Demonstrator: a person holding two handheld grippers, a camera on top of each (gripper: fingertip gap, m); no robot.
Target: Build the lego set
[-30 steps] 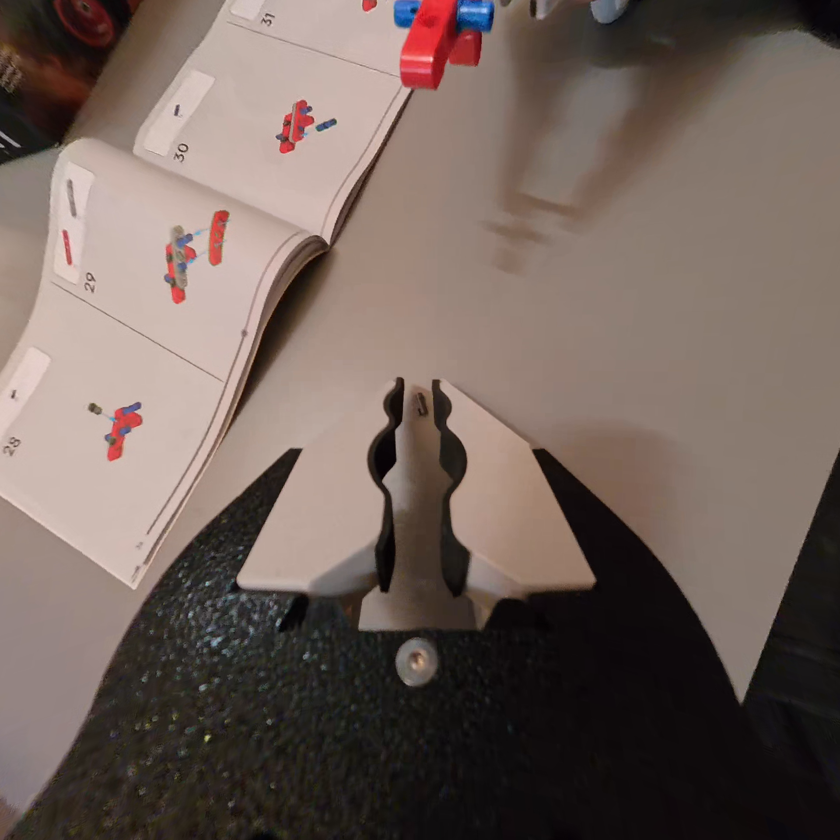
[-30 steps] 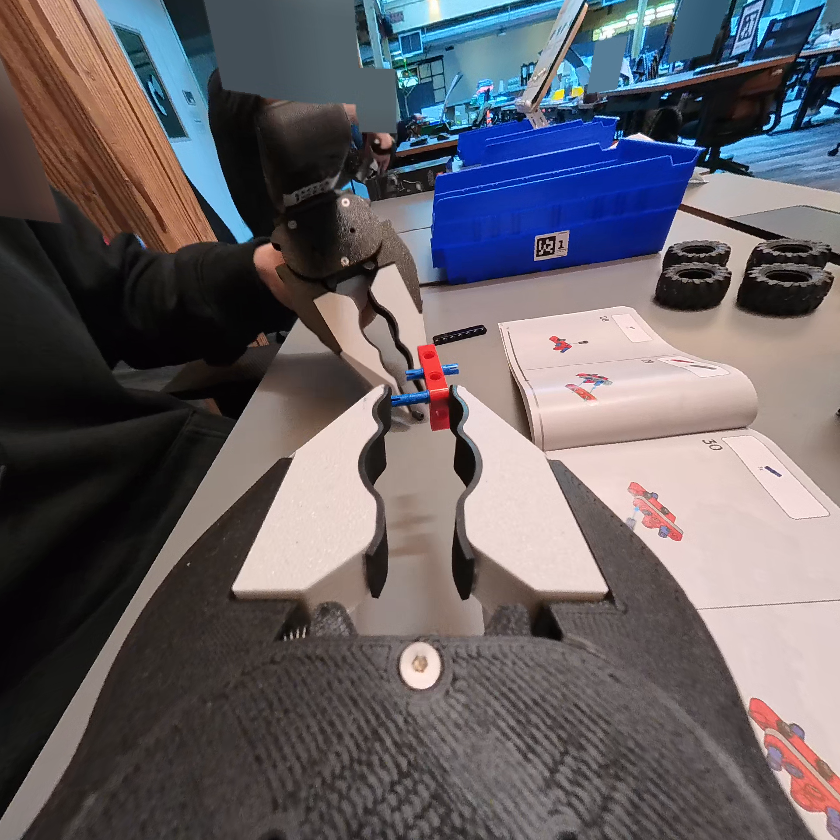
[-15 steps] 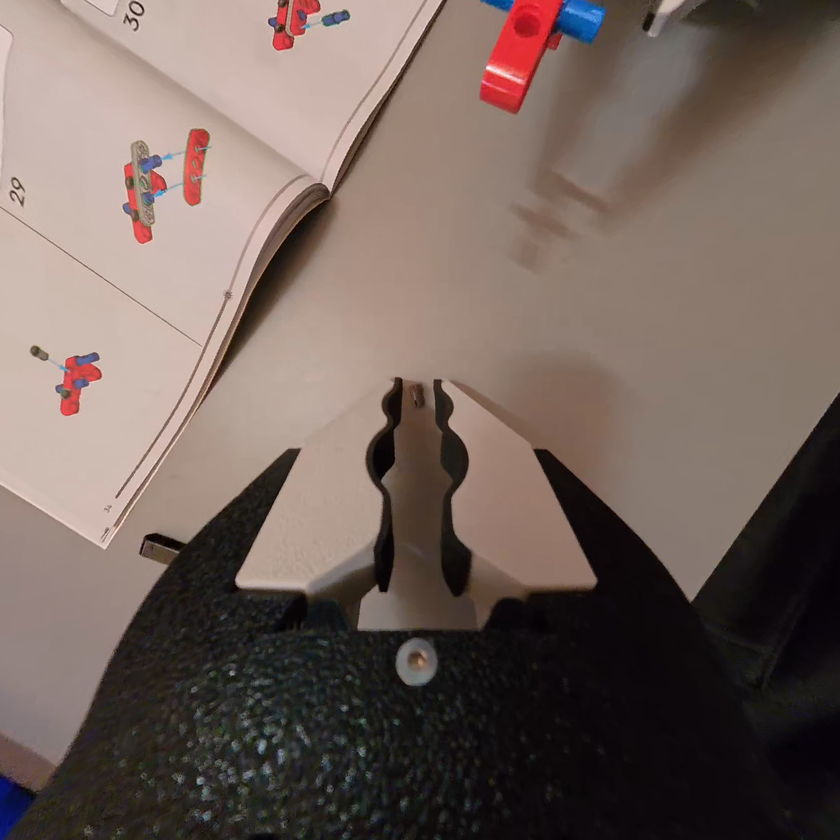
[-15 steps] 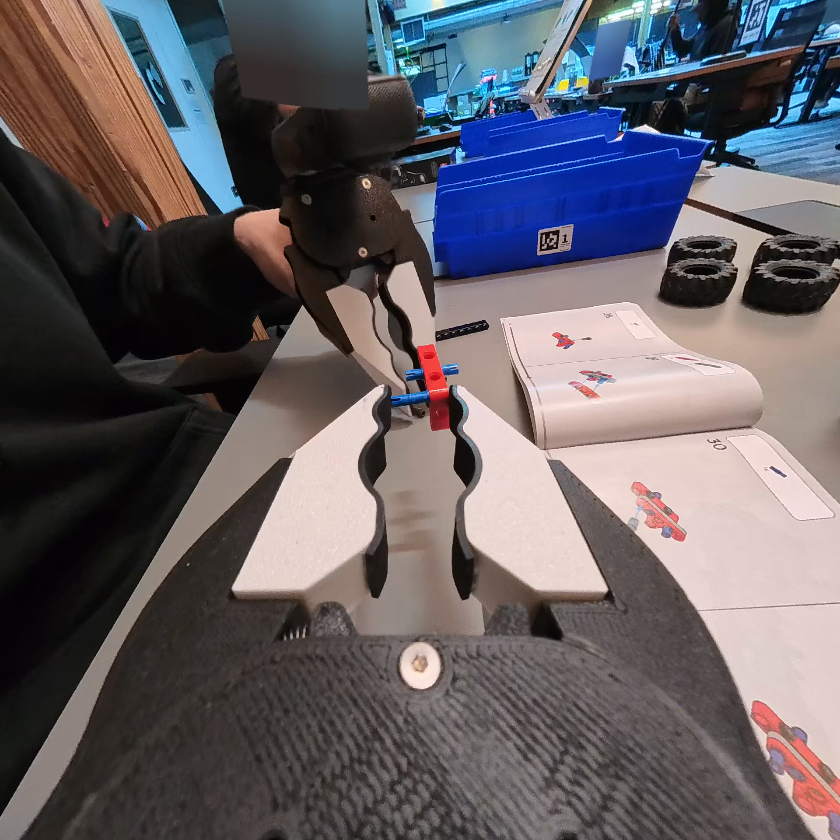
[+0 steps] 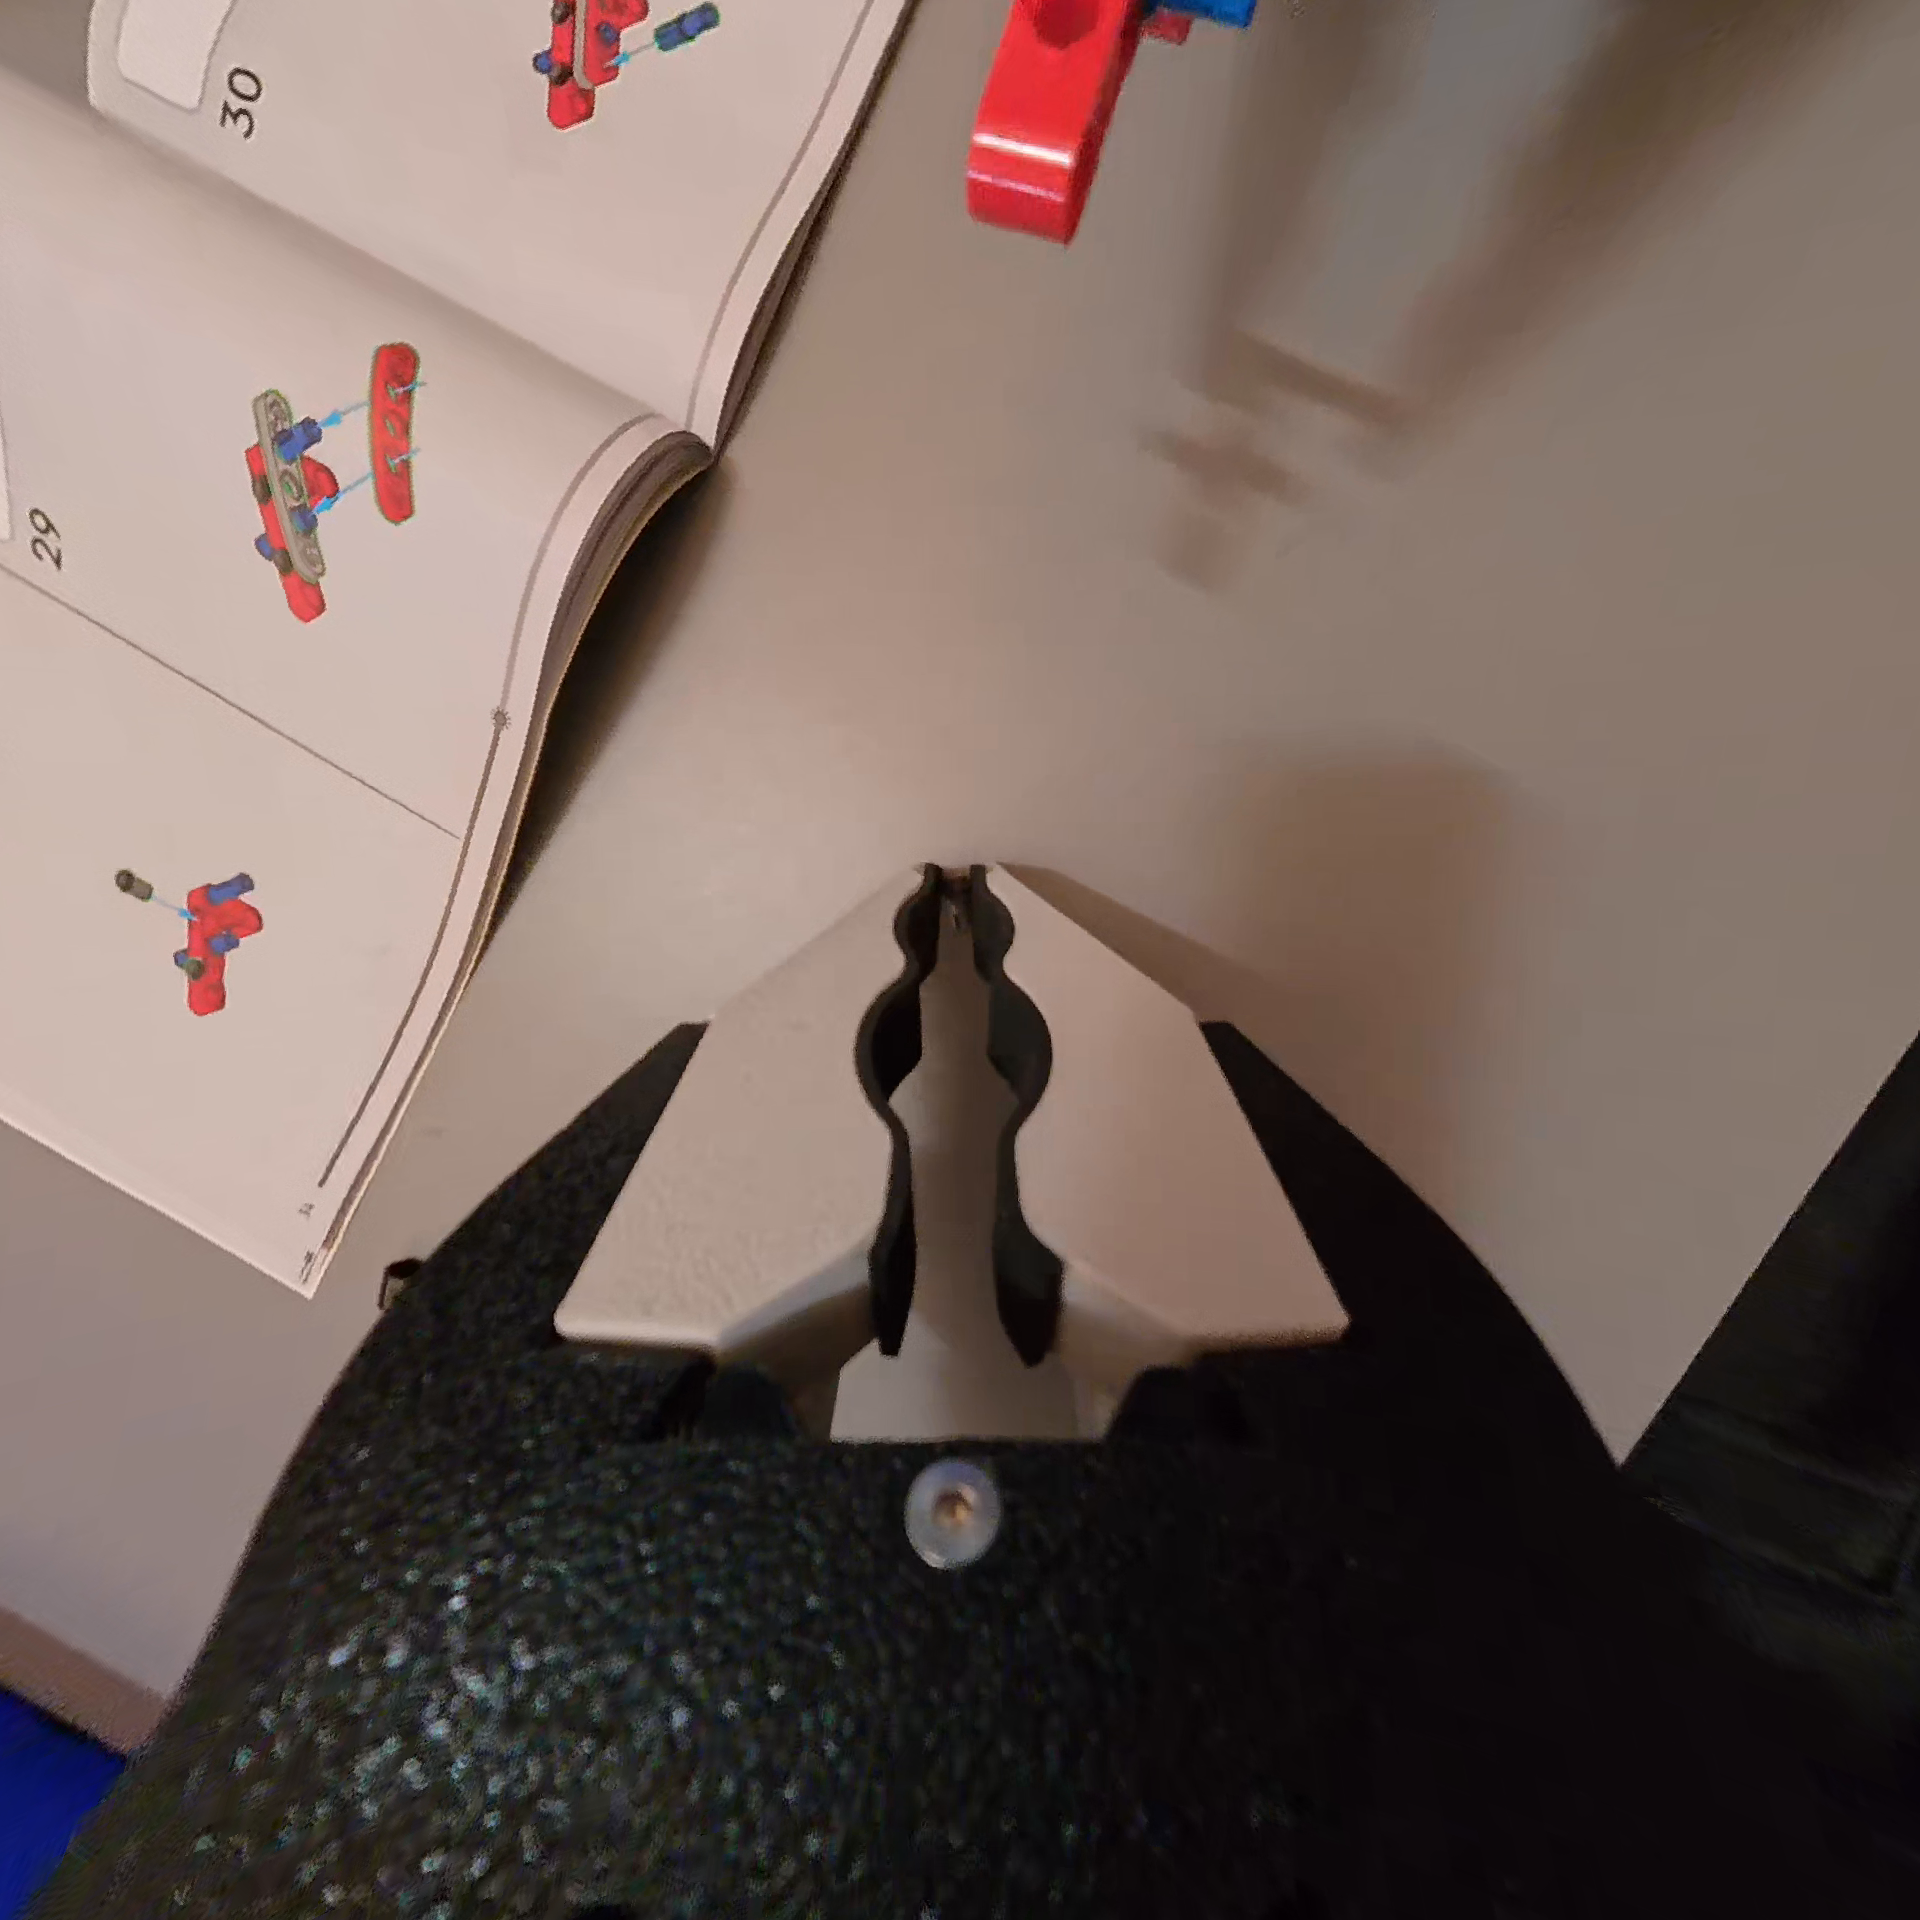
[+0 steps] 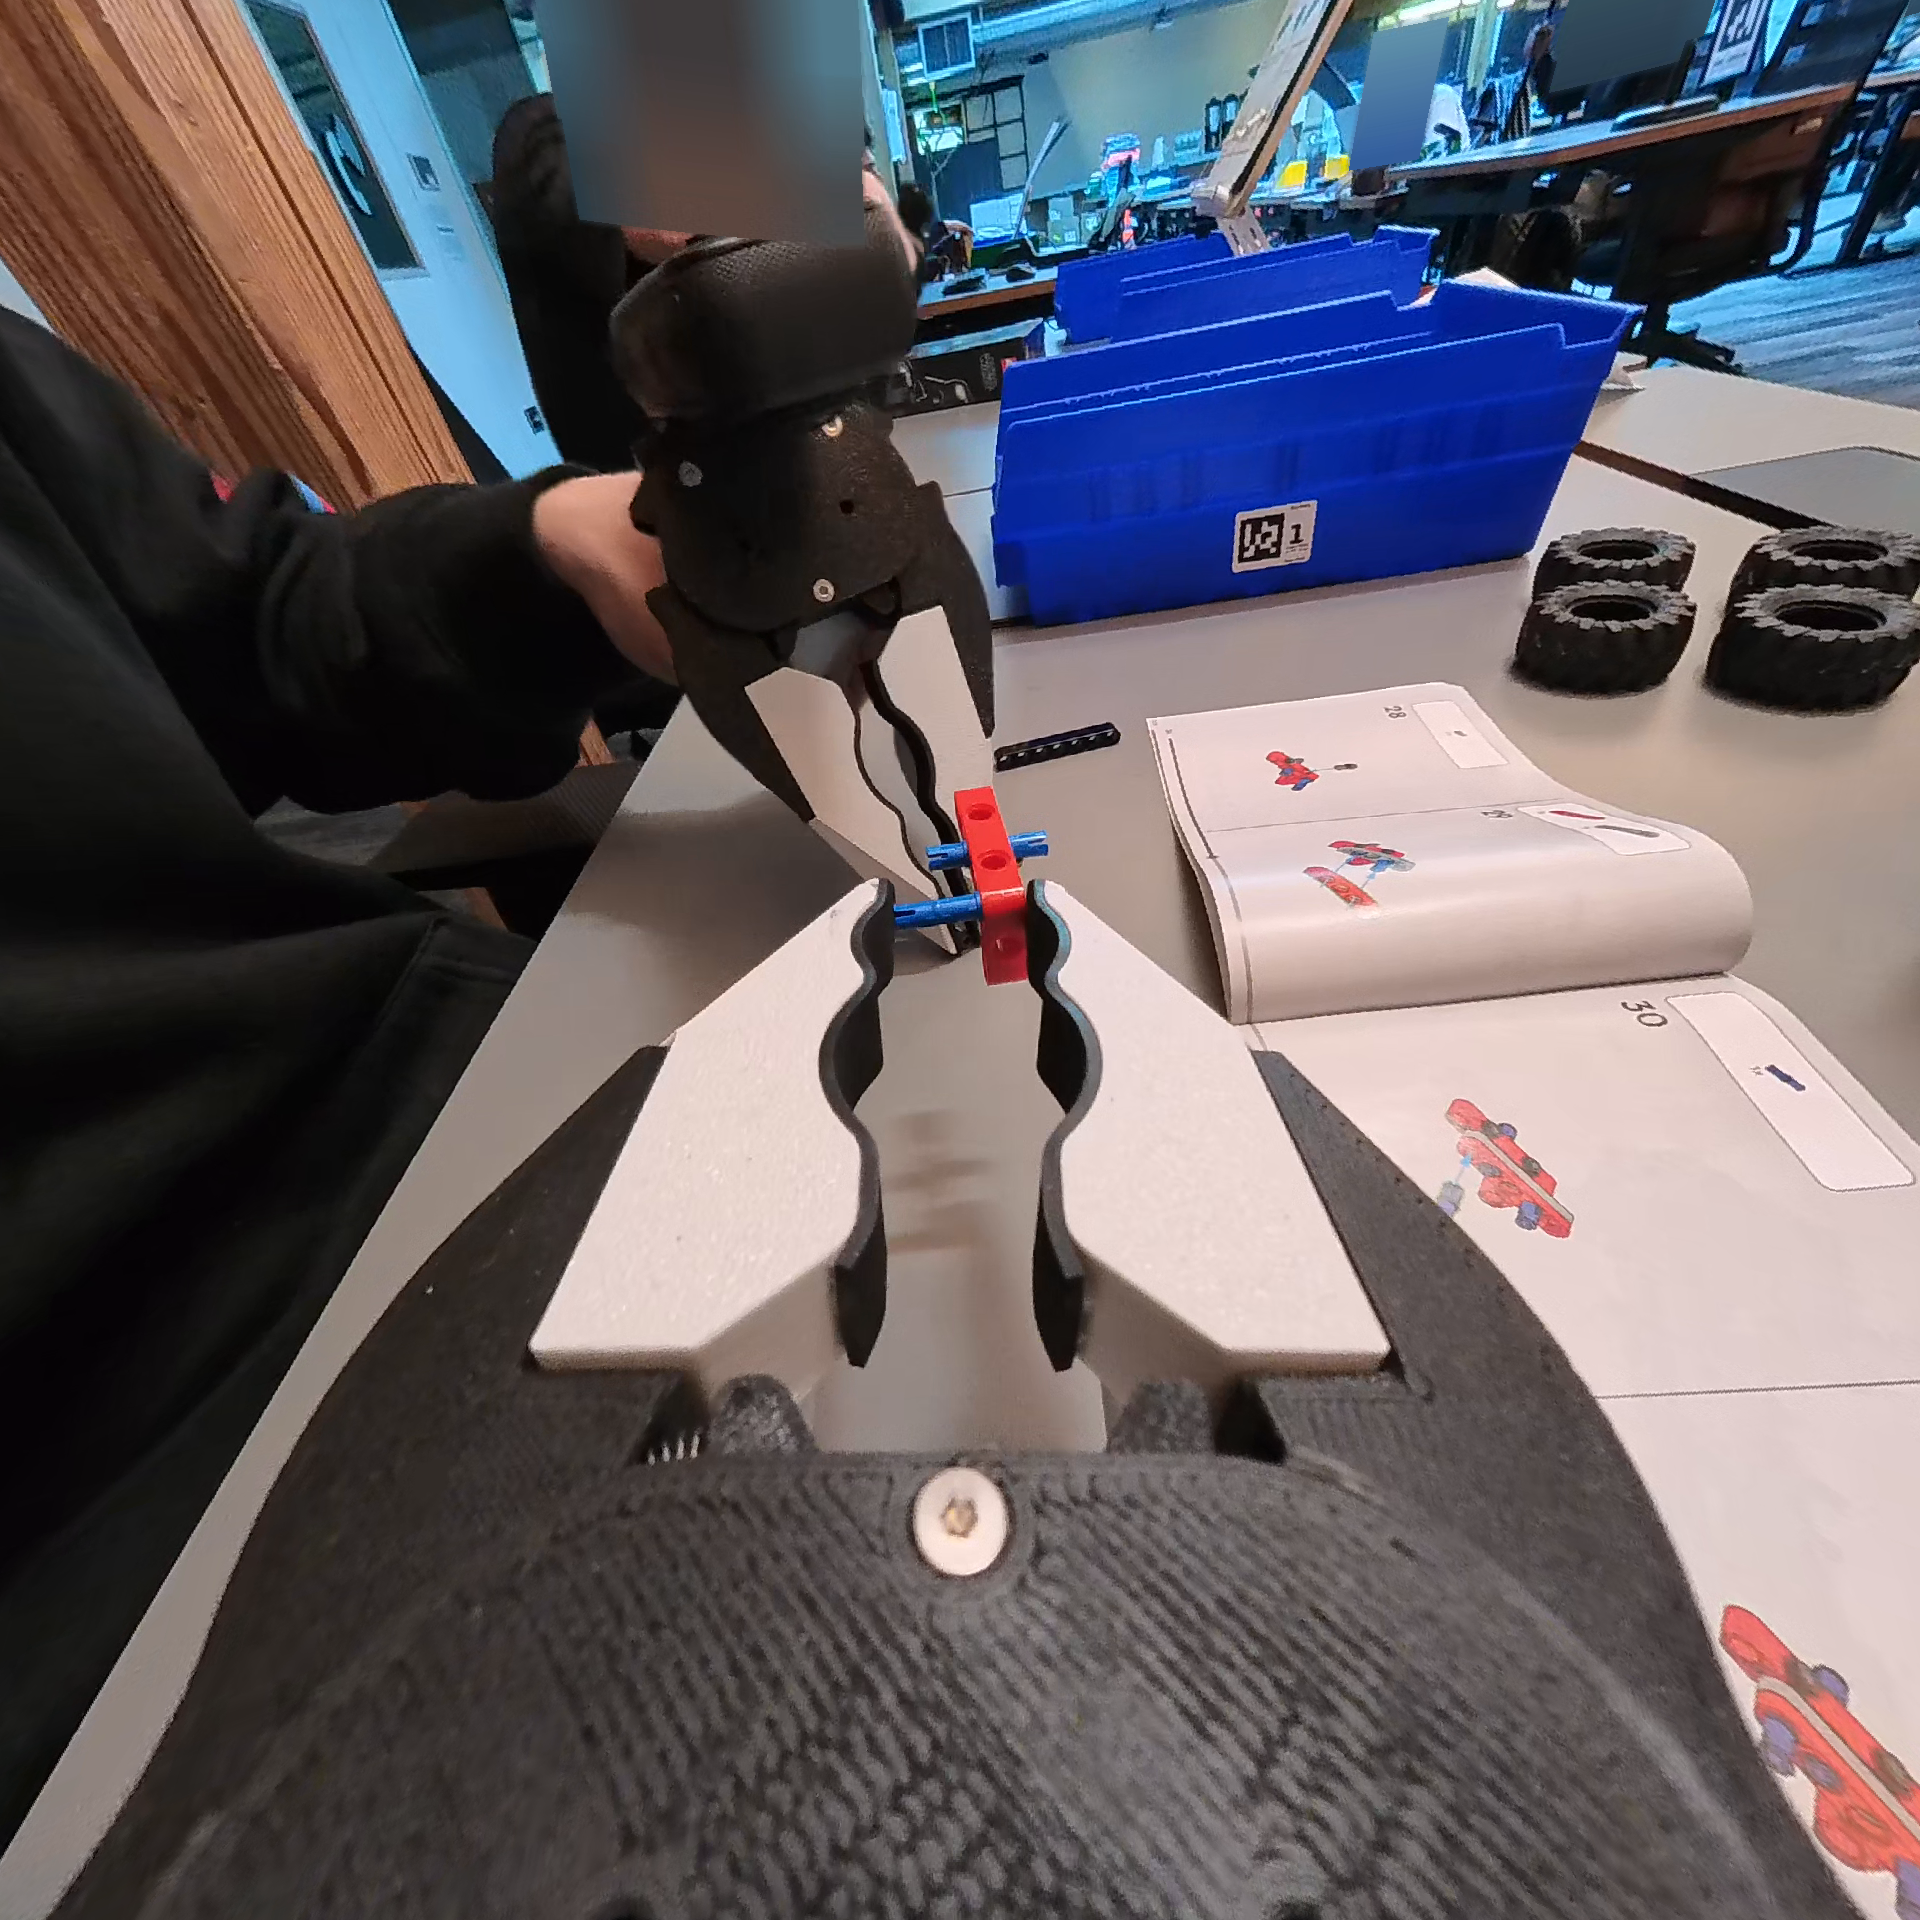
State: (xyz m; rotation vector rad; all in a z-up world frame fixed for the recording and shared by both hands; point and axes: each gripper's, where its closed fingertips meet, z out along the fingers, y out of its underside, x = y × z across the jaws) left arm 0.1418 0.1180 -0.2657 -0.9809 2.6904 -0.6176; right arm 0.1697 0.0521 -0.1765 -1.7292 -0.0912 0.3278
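My right gripper (image 6: 961, 909) is shut on a red beam (image 6: 997, 899) with two blue pins (image 6: 930, 914) through it, and holds it upright just above the grey table (image 6: 717, 883). My left gripper (image 5: 954, 883) is shut on a small dark pin (image 5: 954, 909) at its tips. In the right wrist view the left gripper (image 6: 951, 935) points down at the table, right behind the red beam. In the left wrist view the red beam (image 5: 1039, 135) hangs at the top edge, beyond my fingertips.
An open instruction booklet (image 6: 1455, 883) lies right of the beam and also shows in the left wrist view (image 5: 312, 468). A black long beam (image 6: 1055, 745), blue bins (image 6: 1299, 447) and several black tyres (image 6: 1605, 634) lie farther back. A dark-sleeved arm (image 6: 364, 623) is at left.
My left jaws have closed tighter on the small pin. The left gripper has moved closer to the red beam. The right gripper holds still.
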